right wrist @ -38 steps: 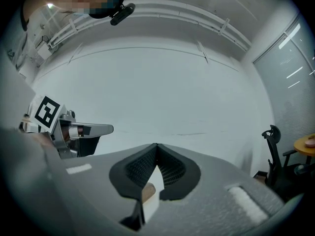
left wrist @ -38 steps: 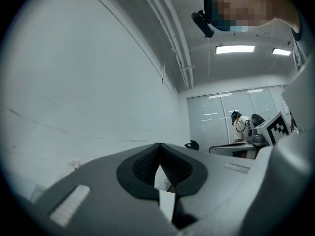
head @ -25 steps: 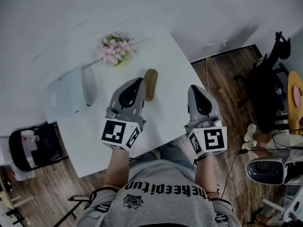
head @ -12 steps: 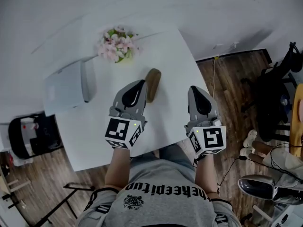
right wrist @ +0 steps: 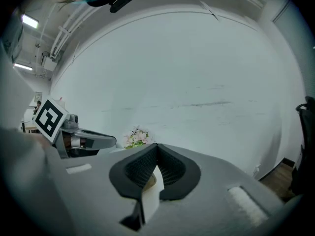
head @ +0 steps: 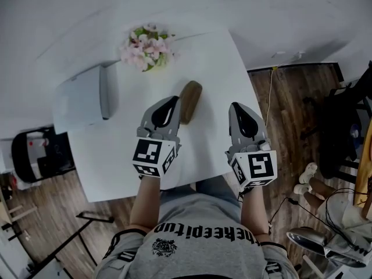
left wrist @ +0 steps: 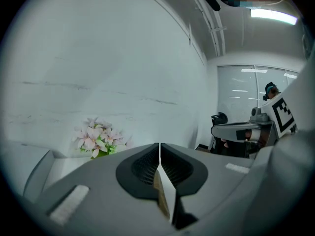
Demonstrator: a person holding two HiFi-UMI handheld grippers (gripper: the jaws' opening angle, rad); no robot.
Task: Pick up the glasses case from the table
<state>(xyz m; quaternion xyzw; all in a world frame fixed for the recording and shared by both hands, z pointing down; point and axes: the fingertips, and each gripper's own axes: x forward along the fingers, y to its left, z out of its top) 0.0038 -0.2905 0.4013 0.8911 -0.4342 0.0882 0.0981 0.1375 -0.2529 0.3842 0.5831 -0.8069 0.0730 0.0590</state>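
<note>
Your left gripper [head: 172, 100] has its jaws pressed together with nothing between them, and its tip is just beside the brown oblong glasses case [head: 190, 101]. That case lies near the middle of the white square table [head: 215, 68]. Your right gripper [head: 237, 106] hovers by the table's right edge, jaws closed too, empty. A pink flower bunch [head: 146, 46] sits at the far edge.

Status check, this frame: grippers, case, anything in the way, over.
Left gripper shut, empty. Right gripper shut, empty. Case on table, not held, beside left tip. Nothing blocking; flowers beyond.
</note>
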